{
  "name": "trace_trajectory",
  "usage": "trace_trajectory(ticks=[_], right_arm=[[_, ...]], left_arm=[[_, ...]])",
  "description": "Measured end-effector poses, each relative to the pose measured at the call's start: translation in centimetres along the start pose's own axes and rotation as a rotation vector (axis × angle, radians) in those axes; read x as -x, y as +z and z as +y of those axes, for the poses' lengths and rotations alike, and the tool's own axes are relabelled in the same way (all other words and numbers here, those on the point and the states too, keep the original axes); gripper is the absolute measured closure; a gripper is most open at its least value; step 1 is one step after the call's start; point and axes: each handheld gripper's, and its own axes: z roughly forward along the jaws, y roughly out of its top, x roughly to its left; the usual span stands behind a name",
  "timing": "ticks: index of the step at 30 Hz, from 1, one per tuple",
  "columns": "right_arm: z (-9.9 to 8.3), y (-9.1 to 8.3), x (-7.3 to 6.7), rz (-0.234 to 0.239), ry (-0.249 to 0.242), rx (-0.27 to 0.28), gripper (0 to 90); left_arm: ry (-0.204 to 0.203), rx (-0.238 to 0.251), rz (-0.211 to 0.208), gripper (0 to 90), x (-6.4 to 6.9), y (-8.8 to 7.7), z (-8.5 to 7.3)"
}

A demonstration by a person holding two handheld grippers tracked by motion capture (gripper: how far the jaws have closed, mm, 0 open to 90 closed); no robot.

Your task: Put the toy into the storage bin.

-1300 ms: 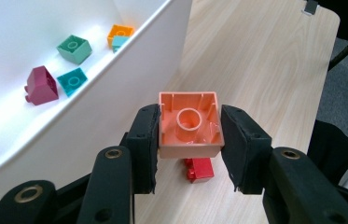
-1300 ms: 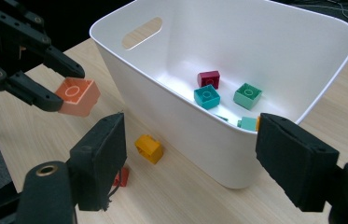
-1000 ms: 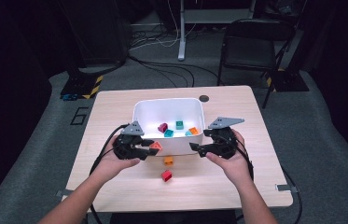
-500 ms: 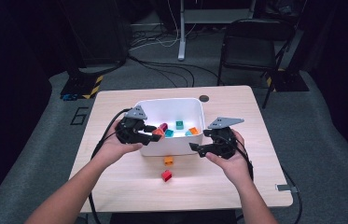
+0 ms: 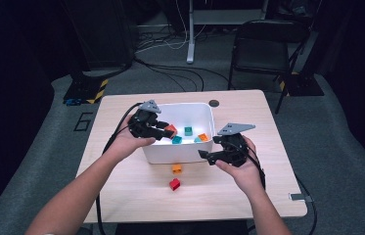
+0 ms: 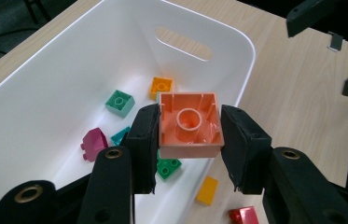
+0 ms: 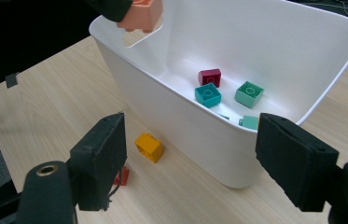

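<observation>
Orange brick (image 6: 189, 125), bearing no legible writing, sits clenched in left gripper (image 6: 188, 140) jaws; right gripper (image 7: 190, 161) jaws released.

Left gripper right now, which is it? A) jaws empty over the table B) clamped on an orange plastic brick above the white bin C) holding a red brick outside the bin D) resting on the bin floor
B: in the left gripper view the left gripper has its pads pressed on both sides of the orange plastic brick, hollow underside facing the camera, over the open white plastic bin.
</observation>
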Motion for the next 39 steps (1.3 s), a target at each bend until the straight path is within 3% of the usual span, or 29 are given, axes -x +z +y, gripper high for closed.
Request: trace_trajectory(ticks=[13,23,31,39], right_arm=[[0.0,0.2,0.0,0.002,0.000,-0.007,24.1],[0.0,0.0,0.1,0.000,0.002,0.000,24.4],[-0.1,0.1,0.1,0.002,0.002,-0.001,24.5],[-0.1,0.0,0.1,0.003,0.002,0.001,24.6]], left_arm=[[-0.060,0.000,-0.005,58.4,-2.5,3.0,1.1],[-0.057,-0.014,-0.017,58.4,-3.1,5.2,2.1],[-0.083,-0.015,-0.021,58.4,-3.6,7.1,2.4],[-0.065,-0.041,-0.013,58.4,-3.9,8.6,3.0]])
